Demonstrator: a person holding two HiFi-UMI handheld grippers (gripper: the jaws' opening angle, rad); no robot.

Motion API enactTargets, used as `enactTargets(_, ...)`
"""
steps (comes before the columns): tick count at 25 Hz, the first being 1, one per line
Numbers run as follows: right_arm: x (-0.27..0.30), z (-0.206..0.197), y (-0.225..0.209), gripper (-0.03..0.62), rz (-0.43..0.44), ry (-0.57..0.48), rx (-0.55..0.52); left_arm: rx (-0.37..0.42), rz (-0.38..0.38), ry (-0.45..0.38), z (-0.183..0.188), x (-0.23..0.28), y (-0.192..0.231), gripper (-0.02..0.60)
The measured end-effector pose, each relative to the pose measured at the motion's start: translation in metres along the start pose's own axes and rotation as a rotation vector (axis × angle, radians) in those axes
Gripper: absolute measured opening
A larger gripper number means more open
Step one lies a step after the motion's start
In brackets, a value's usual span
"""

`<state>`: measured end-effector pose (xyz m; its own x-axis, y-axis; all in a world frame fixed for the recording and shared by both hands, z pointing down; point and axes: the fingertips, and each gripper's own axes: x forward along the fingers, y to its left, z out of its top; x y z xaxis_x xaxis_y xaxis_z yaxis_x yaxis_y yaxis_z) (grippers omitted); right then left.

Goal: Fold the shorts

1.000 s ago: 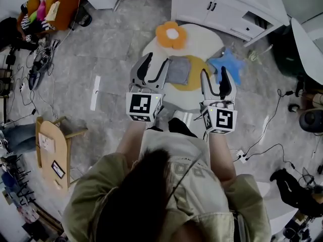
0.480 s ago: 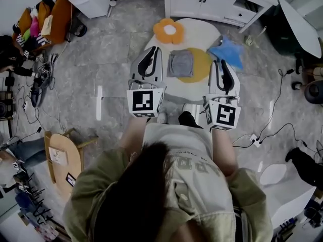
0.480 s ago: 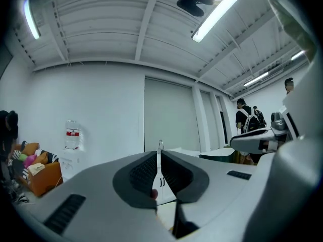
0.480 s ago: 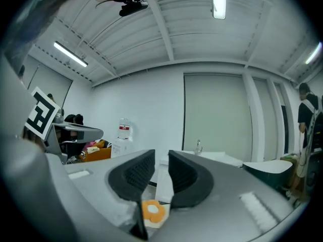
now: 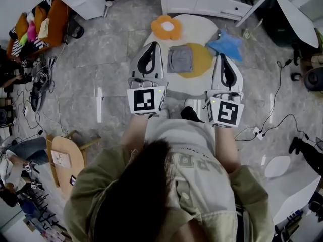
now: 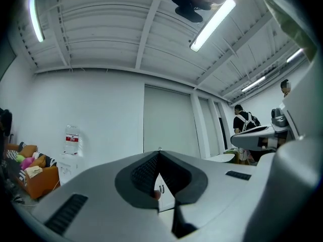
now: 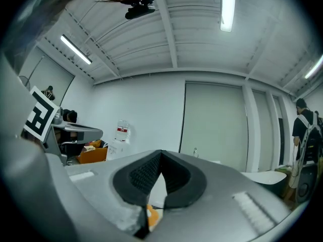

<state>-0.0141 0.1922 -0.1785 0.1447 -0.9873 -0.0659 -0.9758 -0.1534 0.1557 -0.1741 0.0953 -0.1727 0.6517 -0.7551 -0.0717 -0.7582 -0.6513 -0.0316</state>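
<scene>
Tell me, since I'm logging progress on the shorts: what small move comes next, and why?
Probably just draw the left gripper and right gripper back and stop. The shorts lie as a compact grey rectangle on the yellow mat, looking folded, and both grippers are shut, empty and clear of the cloth.

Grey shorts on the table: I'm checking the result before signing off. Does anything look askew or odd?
Nothing stands out. The folded grey fabric shorts lie as a compact rectangle, overlapping the round yellow mat on the white round table; no loose edges show.
</scene>
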Motion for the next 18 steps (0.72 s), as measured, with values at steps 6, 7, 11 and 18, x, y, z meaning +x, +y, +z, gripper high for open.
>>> enactTargets(6, 0.003, 0.007, 0.005, 0.002, -0.009, -0.019, -0.026, -0.001, 0.000, -0.025, 0.007, -0.004, 0.005, 0.011)
enactTargets(7, 0.003, 0.008, 0.006, 0.002, -0.010, -0.023, -0.028, -0.002, -0.002, -0.029, 0.007, -0.003, 0.006, 0.011)
enactTargets(11, 0.007, 0.014, 0.008, 0.002, -0.012, -0.039, -0.039, 0.014, -0.020, -0.049, 0.015, 0.000, 0.005, 0.011)
enactTargets(18, 0.013, 0.025, 0.008, 0.002, -0.012, -0.068, -0.039, 0.002, -0.040, -0.094, 0.030, 0.007, 0.004, 0.009)
